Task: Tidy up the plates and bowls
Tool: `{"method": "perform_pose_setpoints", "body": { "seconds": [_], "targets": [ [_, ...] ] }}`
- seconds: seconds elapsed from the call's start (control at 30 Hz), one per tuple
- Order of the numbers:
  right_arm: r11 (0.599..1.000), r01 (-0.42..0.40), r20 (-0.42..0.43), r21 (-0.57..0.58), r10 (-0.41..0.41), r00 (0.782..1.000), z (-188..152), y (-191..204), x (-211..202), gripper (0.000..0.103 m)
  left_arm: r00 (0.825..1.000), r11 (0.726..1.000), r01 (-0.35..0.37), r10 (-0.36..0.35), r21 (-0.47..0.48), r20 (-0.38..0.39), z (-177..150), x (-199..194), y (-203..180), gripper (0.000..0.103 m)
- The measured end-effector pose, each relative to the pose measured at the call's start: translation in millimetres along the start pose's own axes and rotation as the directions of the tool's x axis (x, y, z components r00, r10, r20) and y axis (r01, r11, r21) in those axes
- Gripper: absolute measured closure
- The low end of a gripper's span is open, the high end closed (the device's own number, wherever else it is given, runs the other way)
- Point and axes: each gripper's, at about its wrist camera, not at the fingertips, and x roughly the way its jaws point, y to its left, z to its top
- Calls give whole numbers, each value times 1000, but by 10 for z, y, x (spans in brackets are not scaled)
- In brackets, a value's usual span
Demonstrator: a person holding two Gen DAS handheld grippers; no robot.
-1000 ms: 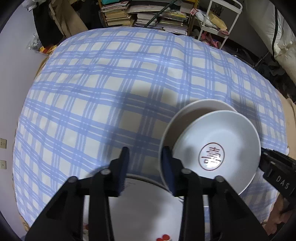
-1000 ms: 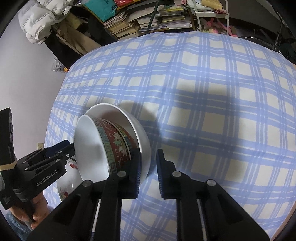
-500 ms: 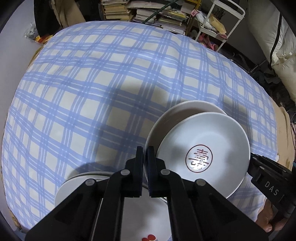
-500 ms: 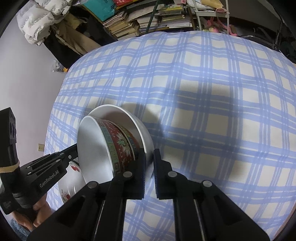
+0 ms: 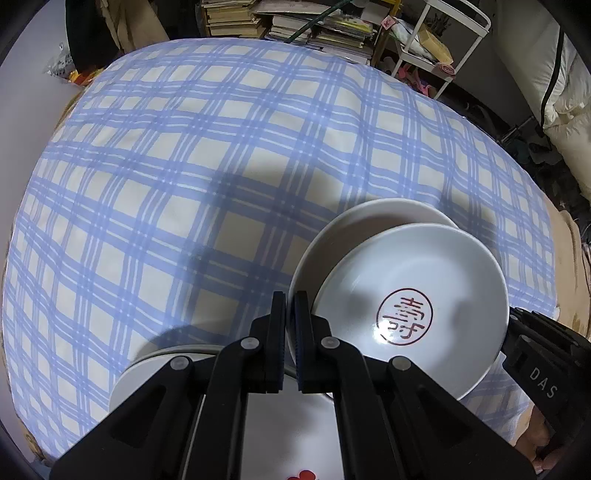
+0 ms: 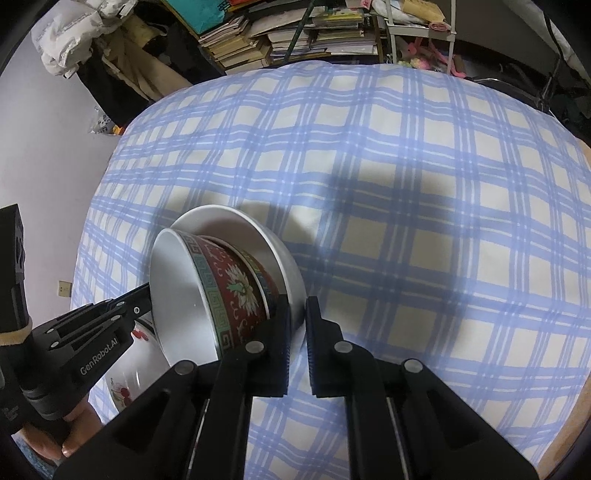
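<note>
A white bowl with a red character inside (image 5: 424,302) and a red patterned outside (image 6: 236,291) is nested, tilted, in a plain white bowl (image 5: 369,218). My right gripper (image 6: 297,306) is shut on the plain white bowl's (image 6: 258,229) near rim. A white plate with red cherries (image 5: 155,369) lies under my left gripper (image 5: 290,299). Its far rim runs in between the closed pads, so the left gripper is shut on it. The left fingertips end just beside the white bowl's left rim. The cherry plate (image 6: 122,384) shows low at the left in the right wrist view.
A blue and cream checked cloth (image 5: 184,166) covers the table. Stacked books (image 5: 295,22) and a white wire rack (image 5: 454,37) stand beyond the far edge. A hand (image 6: 74,435) holds the left gripper's handle at the near left corner.
The left jaws were open around the cherry plate's rim and have closed on it. The right jaws have narrowed slightly on the white bowl's rim. The bowls have barely shifted.
</note>
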Motion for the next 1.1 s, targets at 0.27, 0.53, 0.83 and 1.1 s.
{"method": "perform_pose_setpoints", "body": {
  "seconds": [0.27, 0.53, 0.83, 1.1],
  "targets": [
    [1000, 1, 5, 1, -1, 1000, -16, 5, 8, 93, 1000, 1000, -22, 22, 11, 13, -13, -2, -44, 101],
    [1000, -8, 15, 8, 7, 1000, -26, -32, 13, 93, 997, 998, -62, 61, 20, 47, -65, -13, -103, 101],
    [1000, -6, 28, 9, 6, 1000, -31, -26, -10, 92, 997, 999, -52, 52, 9, 52, -58, -14, -107, 101],
    [999, -16, 27, 42, 15, 1000, -8, -52, 1, 92, 995, 997, -68, 65, 39, 79, -105, -6, -134, 101]
  ]
}}
